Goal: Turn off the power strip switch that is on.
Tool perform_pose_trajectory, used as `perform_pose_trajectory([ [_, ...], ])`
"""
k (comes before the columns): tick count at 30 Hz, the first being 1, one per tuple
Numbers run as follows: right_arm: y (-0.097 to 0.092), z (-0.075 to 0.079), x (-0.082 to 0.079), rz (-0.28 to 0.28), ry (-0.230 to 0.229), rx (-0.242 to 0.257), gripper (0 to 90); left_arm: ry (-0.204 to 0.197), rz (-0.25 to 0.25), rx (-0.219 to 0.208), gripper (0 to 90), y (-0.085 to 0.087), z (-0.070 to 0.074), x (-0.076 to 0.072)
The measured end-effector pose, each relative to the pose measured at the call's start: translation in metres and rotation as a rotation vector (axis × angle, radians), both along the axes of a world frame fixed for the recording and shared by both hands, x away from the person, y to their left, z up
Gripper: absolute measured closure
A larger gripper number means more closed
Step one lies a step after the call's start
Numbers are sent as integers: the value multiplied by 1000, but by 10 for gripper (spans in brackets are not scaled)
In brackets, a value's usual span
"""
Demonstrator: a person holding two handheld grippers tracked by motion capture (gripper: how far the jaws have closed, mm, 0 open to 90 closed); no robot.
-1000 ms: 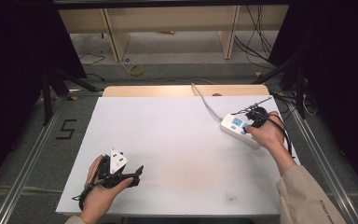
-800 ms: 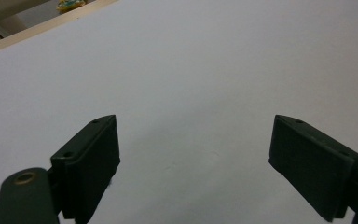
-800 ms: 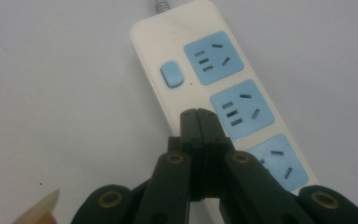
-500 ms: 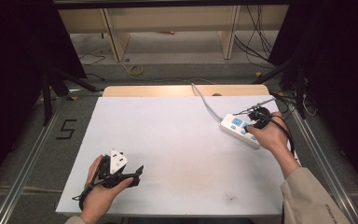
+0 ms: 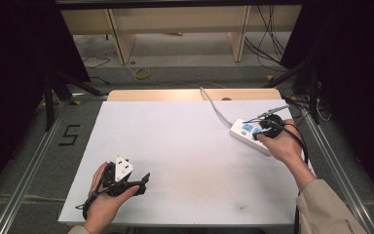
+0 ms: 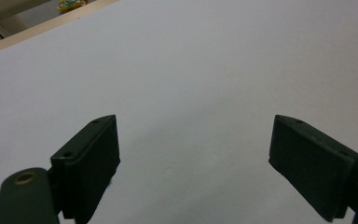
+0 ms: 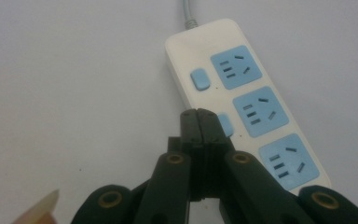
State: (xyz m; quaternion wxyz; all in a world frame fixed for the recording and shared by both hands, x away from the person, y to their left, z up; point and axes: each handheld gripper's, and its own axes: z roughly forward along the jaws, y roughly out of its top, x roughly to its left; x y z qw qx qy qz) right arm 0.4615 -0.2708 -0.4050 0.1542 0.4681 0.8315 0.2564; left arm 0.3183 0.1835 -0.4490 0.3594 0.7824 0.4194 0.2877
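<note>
The right tool [image 7: 199, 114] has its jaws pressed together with nothing between them, forming a single narrow tip. In the right gripper view this tip sits over the middle switch [image 7: 225, 125] of the power strip [image 7: 203, 46], which suggests the closed jaws serve as a pusher for pressing that switch rather than for gripping; whether the tip touches the switch cannot be told. The strip lies flat on the white surface [image 5: 185, 146] near its right edge, its grey cord [image 5: 214, 107] running toward the far side. Three blue outlets line one side of the strip; the switches lie beside them, on the side nearer the tool tip. The far switch [image 7: 199, 79] is uncovered, beyond the tip. In the high view the right hand [image 5: 282, 146] holds the tool at the near end of the strip [image 5: 247, 134]. The left tool [image 6: 193, 149] has its jaws spread wide and empty, aimed at bare surface. It rests near the front-left corner in the left hand [image 5: 108, 200], well apart from the strip, probably parked as not needed for this step.
</note>
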Motion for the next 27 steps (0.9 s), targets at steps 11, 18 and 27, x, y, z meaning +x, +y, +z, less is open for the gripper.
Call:
perform_pose_trajectory([
  [11, 4, 10, -19, 40, -46, 21, 900, -1, 2, 2, 157, 0, 0, 0],
  [18, 4, 6, -31, 57, -54, 33, 900, -4, 5, 0, 157, 0, 0, 0],
  [27, 4, 5, -44, 78, -69, 59, 900, 1, 5, 2, 157, 0, 0, 0],
])
